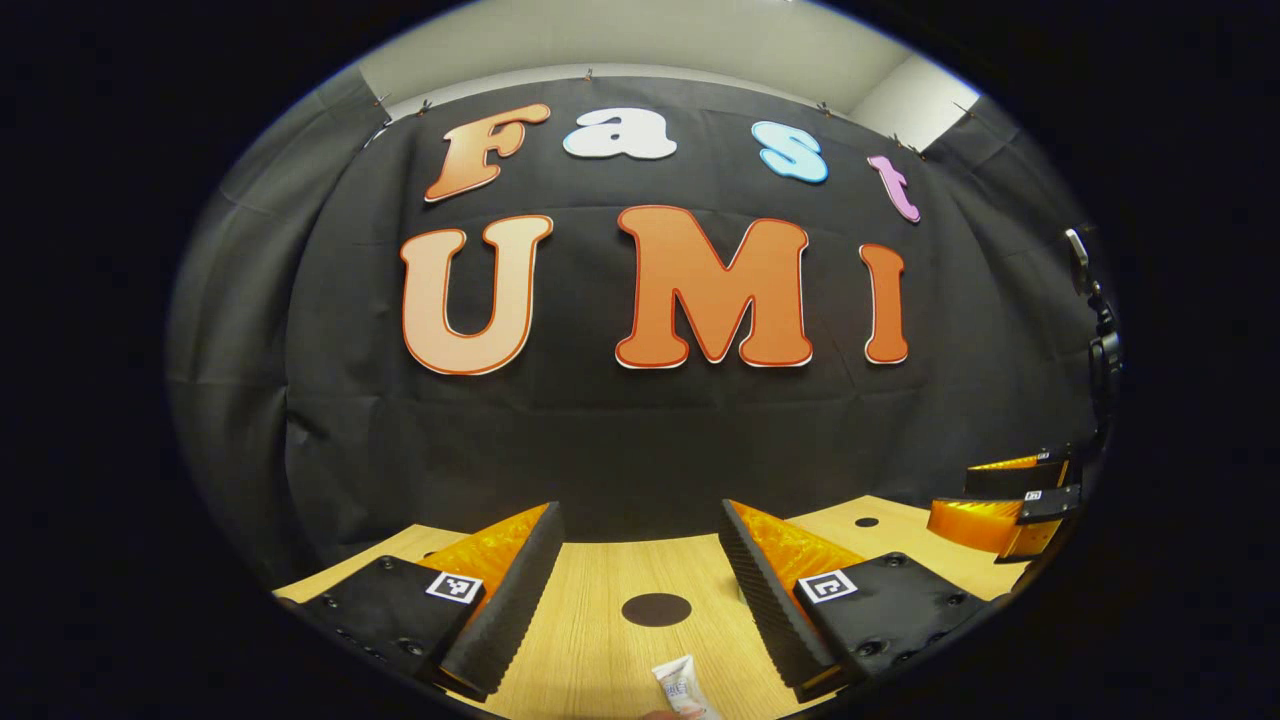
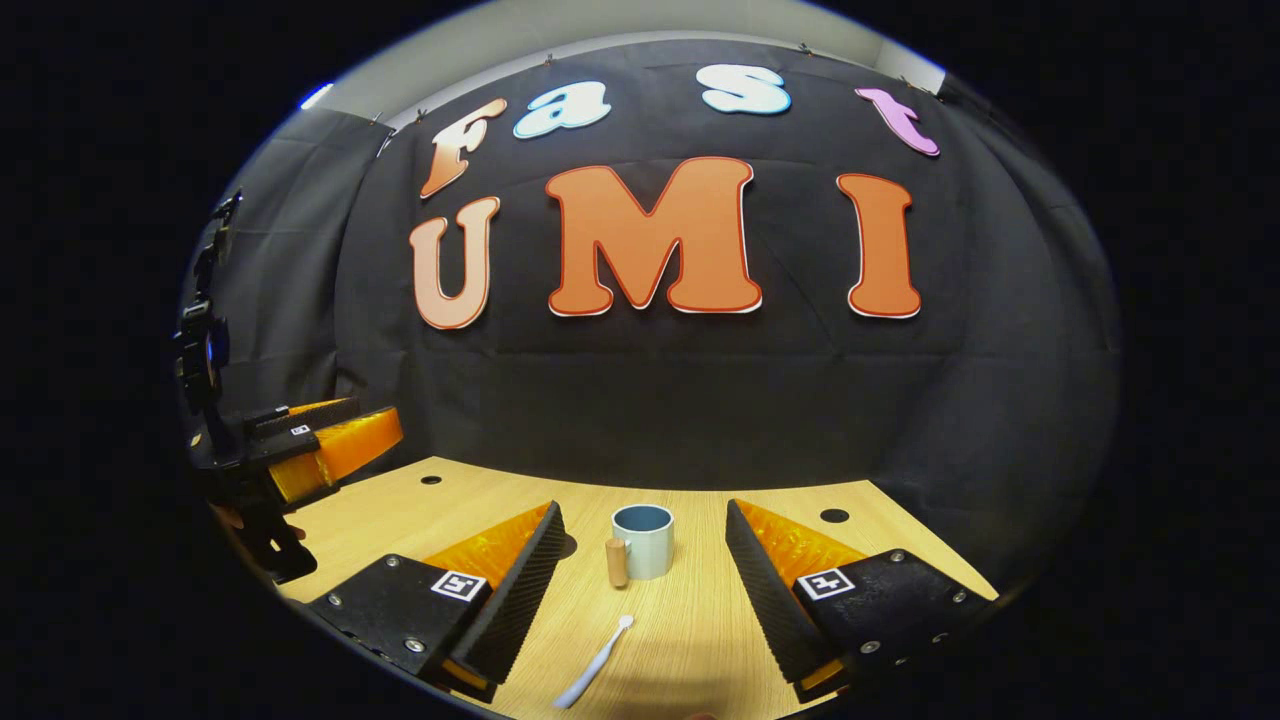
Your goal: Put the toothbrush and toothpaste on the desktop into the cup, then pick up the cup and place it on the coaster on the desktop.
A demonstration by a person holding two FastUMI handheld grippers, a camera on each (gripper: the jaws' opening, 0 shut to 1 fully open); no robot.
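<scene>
In the left gripper view my left gripper (image 1: 640, 525) stands open above the wooden desktop (image 1: 590, 660). A white toothpaste tube (image 1: 682, 688) lies near the bottom edge, between and below its fingers. A round dark coaster (image 1: 656, 609) lies flat just beyond the tube. In the right gripper view my right gripper (image 2: 645, 520) is open, with a pale blue cup (image 2: 643, 541) with a wooden handle standing upright between its fingertips, farther off. A white toothbrush (image 2: 596, 665) lies on the desktop (image 2: 700, 620) in front of the cup, nearer me.
The right gripper (image 1: 1005, 510) hovers at the far right of the left gripper view. The left gripper (image 2: 320, 445) and the hand holding it are at the left of the right gripper view. Small dark holes (image 2: 834, 516) dot the desktop. The black cloth wall stands behind the desk.
</scene>
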